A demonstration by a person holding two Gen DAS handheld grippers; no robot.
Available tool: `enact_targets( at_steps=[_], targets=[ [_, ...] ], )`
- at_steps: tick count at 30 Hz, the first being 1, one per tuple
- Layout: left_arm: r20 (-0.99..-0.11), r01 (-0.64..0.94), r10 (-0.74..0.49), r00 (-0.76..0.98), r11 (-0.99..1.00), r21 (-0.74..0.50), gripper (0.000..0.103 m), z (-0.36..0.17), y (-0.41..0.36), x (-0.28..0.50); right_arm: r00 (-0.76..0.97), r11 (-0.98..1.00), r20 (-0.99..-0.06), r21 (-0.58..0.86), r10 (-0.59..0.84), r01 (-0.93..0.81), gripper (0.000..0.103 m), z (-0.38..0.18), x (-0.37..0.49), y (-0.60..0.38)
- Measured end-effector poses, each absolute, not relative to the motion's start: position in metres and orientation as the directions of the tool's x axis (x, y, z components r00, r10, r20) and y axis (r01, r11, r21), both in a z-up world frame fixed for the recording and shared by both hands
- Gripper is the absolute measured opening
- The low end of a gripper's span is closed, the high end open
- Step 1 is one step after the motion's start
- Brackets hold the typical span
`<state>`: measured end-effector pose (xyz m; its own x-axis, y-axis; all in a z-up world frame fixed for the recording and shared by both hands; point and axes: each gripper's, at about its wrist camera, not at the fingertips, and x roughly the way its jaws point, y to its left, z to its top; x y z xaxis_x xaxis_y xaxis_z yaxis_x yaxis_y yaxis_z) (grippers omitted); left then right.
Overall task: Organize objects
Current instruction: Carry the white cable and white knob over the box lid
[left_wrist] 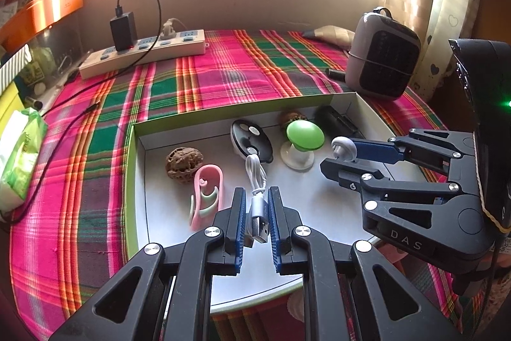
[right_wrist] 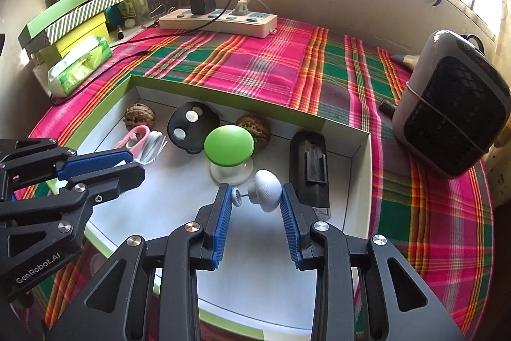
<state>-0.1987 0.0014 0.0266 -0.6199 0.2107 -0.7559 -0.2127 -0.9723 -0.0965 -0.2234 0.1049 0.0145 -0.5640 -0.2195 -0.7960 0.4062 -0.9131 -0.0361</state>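
White card lines the shallow green-walled box (left_wrist: pixel 140 130) that sits on the plaid-covered tabletop (left_wrist: pixel 223 66), and both claws work above its floor. The left claw (left_wrist: pixel 257 213) is closed on the silver plug end of a coiled USB cable (left_wrist: pixel 257 178), whose white loops trail forward toward the black oval fob (left_wrist: pixel 250 141). The right claw (right_wrist: pixel 255 197) pinches a small grey mushroom-shaped knob (right_wrist: pixel 266 187) across its length, near the green-topped button (right_wrist: pixel 228 147) and the black clip case (right_wrist: pixel 309 171). Judging by the task, each piece is being set into the box. To do this well, lower each one into a bare patch of floor, clear of the walnuts (right_wrist: pixel 139 116) and pink clip (left_wrist: pixel 206 197), and part the jaws only once it rests, so nothing rolls.
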Motion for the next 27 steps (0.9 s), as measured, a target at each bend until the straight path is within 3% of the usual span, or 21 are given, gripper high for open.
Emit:
enact_targets(
  at_steps=[27],
  targets=[
    [-0.778, -0.210, 0.198, -0.597, -0.974, -0.087, 0.012, 0.012, 0.005, -0.213, -0.581, -0.900, -0.791, -0.095, -0.192, 0.426, 0.033, 0.009, -0.226, 0.097]
  ],
)
